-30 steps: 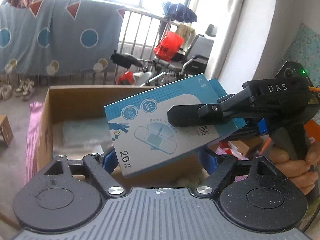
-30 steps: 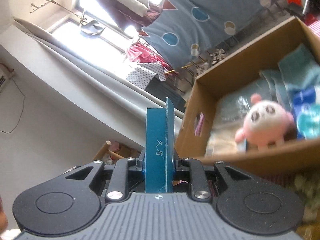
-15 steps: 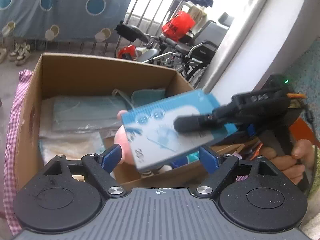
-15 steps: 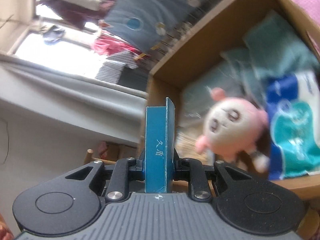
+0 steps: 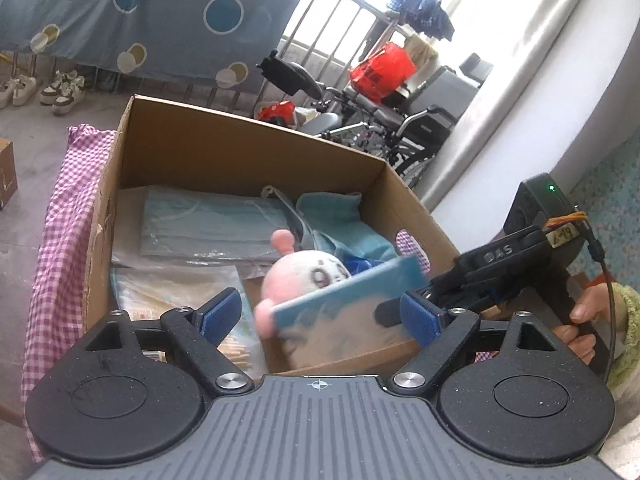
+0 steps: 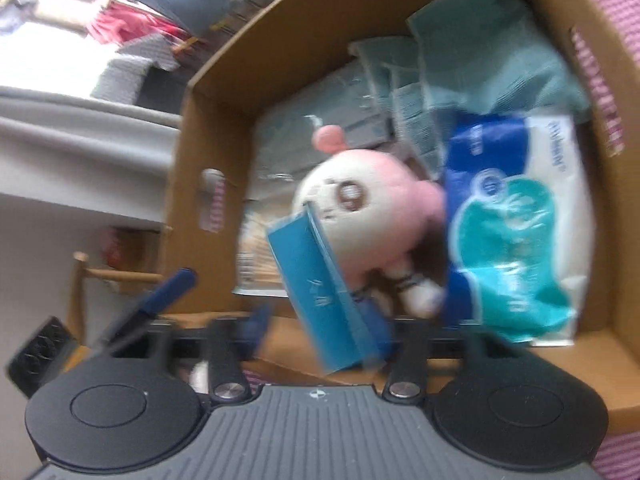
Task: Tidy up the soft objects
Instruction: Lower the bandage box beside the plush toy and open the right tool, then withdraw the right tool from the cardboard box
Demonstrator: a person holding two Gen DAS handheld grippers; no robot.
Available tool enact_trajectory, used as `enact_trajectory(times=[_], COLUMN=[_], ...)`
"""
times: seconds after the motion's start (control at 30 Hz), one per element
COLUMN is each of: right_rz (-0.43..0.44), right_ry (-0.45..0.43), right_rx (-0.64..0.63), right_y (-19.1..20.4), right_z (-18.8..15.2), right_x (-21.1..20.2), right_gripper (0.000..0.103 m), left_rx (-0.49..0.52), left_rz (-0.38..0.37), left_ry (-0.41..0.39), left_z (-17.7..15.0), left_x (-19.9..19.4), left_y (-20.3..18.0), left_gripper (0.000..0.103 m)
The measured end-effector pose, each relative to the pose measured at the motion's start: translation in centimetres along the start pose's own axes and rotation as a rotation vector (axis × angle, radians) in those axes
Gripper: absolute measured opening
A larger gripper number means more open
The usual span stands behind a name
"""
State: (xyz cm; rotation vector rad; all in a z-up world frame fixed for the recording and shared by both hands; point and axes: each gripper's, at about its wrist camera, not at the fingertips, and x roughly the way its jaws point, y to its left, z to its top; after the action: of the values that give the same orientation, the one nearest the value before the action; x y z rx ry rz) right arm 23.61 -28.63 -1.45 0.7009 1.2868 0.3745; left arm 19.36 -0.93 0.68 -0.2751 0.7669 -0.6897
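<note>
My right gripper [image 6: 320, 320] has just sprung its jaws apart, and the blue packet [image 6: 320, 284], blurred, tilts loose between them at frame centre, over the cardboard box's [image 5: 248, 152] near edge against the pink plush [image 6: 372, 216]. My left gripper [image 5: 320, 316] stands spread, empty.

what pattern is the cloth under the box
Pink-and-white gingham check on the cloth beneath the box; it shows best in the left wrist view.
</note>
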Motion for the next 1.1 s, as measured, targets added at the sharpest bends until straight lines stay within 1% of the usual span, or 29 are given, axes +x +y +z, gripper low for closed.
enact_trajectory(times=[0.03, 0.13, 0.27, 0.3, 0.33, 0.37, 0.43, 0.47, 0.53, 0.63, 0.73, 0.83, 0.9, 0.97, 1.03, 1.1], right_rz=[-0.038, -0.114, -0.152, -0.154, -0.155, -0.156, -0.147, -0.145, -0.159, -0.193, -0.264, -0.271, -0.277, -0.312, -0.344, -0.375], right_ry=[-0.005, -0.032, -0.125, -0.146, -0.170, -0.183, -0.194, -0.191, -0.168, -0.112, -0.046, -0.002, -0.017, -0.057, -0.083, -0.091], right_rx=[-0.020, -0.053, -0.082, -0.099, -0.125, -0.151, -0.221, -0.251, -0.294, -0.313, -0.328, -0.290, -0.310, -0.361, -0.406, -0.439], right_y=[0.2, 0.4, 0.8, 1.1, 1.6, 2.1, 3.3, 3.9, 4.9, 5.4, 5.5, 5.6, 6.4, 7.7, 8.6, 9.3], right_z=[0.0, -0.3, -0.3, -0.3, -0.3, -0.2, -0.2, -0.2, 0.1, 0.7, 0.8, 1.5, 1.9, 2.2, 2.7, 3.5], right_x=[-0.2, -1.8, -4.1, -4.4, -4.6, -4.7, -4.3, -3.8, -2.5, -0.6, 1.1, 1.5, 1.0, 0.5, 0.7, 1.3], right_gripper=[0.079, 0.079, 0.079, 0.077, 0.069, 0.059, 0.054, 0.049, 0.048, 0.048, 0.047, 0.048, 0.053, 0.069, 0.070, 0.070], left_rx=[0.000, -0.001, -0.004, -0.006, -0.008, -0.011, -0.012, -0.009, -0.008, -0.011, -0.012, -0.017, -0.022, -0.024, -0.025, -0.027], left_rz=[-0.003, -0.010, -0.011, -0.010, -0.010, -0.010, -0.007, -0.004, 0.004, 0.011, 0.009, 0.007, 0.004, -0.001, -0.003, -0.007], left_ry=[0.000, -0.004, -0.014, -0.016, -0.018, -0.021, -0.026, -0.030, -0.034, -0.040, -0.047, -0.050, -0.051, -0.058, -0.065, -0.067], left_z=[0.0, 0.0, -0.2, -0.1, -0.2, -0.2, -0.3, -0.3, -0.3, -0.4, -0.5, -0.5, -0.5, -0.6, -0.7, -0.7], left_x=[0.1, 0.1, -0.5, -0.5, -0.6, -0.8, -1.0, -1.2, -1.4, -1.8, -2.1, -2.2, -2.2, -2.3, -2.4, -2.5], left_y=[0.0, 0.1, 0.5, 0.5, 0.5, 0.5, 0.5, 0.4, 0.5, 0.7, 0.9, 1.2, 1.4, 1.5, 1.6, 1.7], left_gripper=[0.087, 0.088, 0.088, 0.089, 0.089, 0.089, 0.091, 0.091, 0.091, 0.091, 0.092, 0.092, 0.092, 0.092, 0.092, 0.092])
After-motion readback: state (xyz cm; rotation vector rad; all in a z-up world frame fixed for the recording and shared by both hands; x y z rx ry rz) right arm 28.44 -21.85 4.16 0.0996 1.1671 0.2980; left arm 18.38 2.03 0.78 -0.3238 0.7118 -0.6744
